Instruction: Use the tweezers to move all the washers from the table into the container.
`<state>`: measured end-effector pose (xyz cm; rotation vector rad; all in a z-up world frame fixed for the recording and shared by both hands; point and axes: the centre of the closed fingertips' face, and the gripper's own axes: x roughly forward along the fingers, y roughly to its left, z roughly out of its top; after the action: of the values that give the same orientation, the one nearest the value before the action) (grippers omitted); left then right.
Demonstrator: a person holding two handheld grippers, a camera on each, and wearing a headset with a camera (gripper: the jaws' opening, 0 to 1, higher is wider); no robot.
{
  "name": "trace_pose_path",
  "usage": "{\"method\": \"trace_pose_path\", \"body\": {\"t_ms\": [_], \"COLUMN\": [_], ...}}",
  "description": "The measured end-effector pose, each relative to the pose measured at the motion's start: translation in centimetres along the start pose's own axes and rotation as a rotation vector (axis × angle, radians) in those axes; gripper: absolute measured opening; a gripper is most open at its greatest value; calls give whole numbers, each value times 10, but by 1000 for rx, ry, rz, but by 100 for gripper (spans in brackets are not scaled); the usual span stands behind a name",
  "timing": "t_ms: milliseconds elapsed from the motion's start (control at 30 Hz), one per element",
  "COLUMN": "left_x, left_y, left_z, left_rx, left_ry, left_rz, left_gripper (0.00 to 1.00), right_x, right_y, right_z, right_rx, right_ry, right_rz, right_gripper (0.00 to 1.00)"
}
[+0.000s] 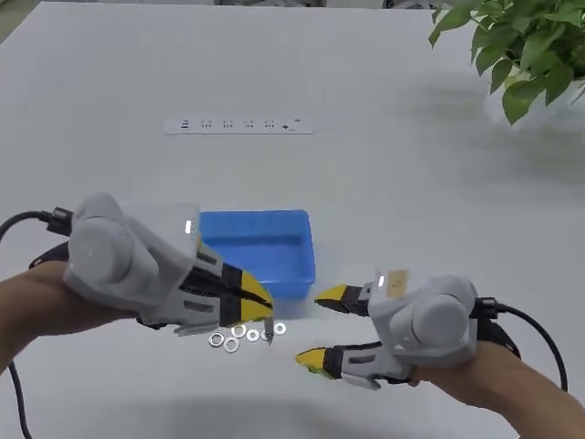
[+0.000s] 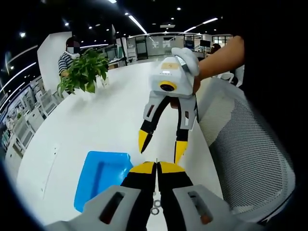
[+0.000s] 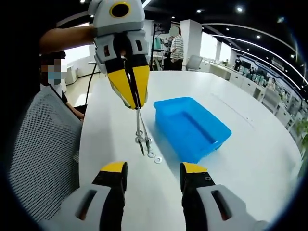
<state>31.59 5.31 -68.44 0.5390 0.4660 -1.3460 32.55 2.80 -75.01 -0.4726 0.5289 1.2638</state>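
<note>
Stage in hand, by judgement: pick-up, with transfer not yet begun.

**State of the fingers**
- Left gripper [image 3: 133,102]: fingers pressed fully together, clamped on the tweezers [image 3: 138,122]. Tweezer legs projecting straight out past the fingertips and down to the worktop [image 1: 411,183].
- Right gripper [image 1: 320,327]: fingers spread wide, nothing between them. Aimed towards the left fingertips from the opposite side.

**Position of the work**
- Washers [image 1: 239,331]: in a loose cluster flat on the worktop, just beyond the left fingertips, around the tweezer tips and between the two sets of fingers.
- Unable to tell whether a washer is caught in the tweezer tips; too fine to resolve.
- Container [image 3: 192,125]: blue, open-topped, just past the washers on the far side of the left fingertips, near the cluster but apart from it. Interior apparently bare.

**Next move, as judged**
1. Settle the tweezer tips on a single washer, at the rim or through the hole.
2. Confirm the catch before lifting.
3. Raise clear of the neighbouring washers without scattering them.
4. Carry over the nearest container wall and release inside.

Expect thin, flat washers to resist lifting from a smooth worktop, so approach at a shallow angle.
</note>
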Motion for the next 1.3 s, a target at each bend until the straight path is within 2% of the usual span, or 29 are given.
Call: {"method": "trace_pose_path", "body": {"t_ms": [167,400,667,867,900,1033,1300], "left_x": [3,10,15,19,19,17,15], "left_y": [4,6,7,7,7,10,14], "left_z": [4,5,2,-4,-3,-4,-6], "left_rx": [7,17,20,25,19,9,13], "left_ry": [-5,-5,-4,6,-9,-17,-9], "left_rz": [-5,-17,-29,-30,-28,-21,-22], "left_gripper": [5,5,5,5,5,5,5], "right_x": [-4,-9,-13,-12,-12,-10,-9], "right_y": [-4,-5,-8,-9,-9,-10,-11], "right_z": [-3,-10,-13,-12,-11,-10,-9], "right_rx": [33,45,56,59,59,59,55], "right_ry": [-10,-4,-1,-3,-4,-6,-9], "right_rz": [-25,-42,-59,-63,-63,-62,-59], "right_gripper": [53,53,52,51,51,51,49]}}
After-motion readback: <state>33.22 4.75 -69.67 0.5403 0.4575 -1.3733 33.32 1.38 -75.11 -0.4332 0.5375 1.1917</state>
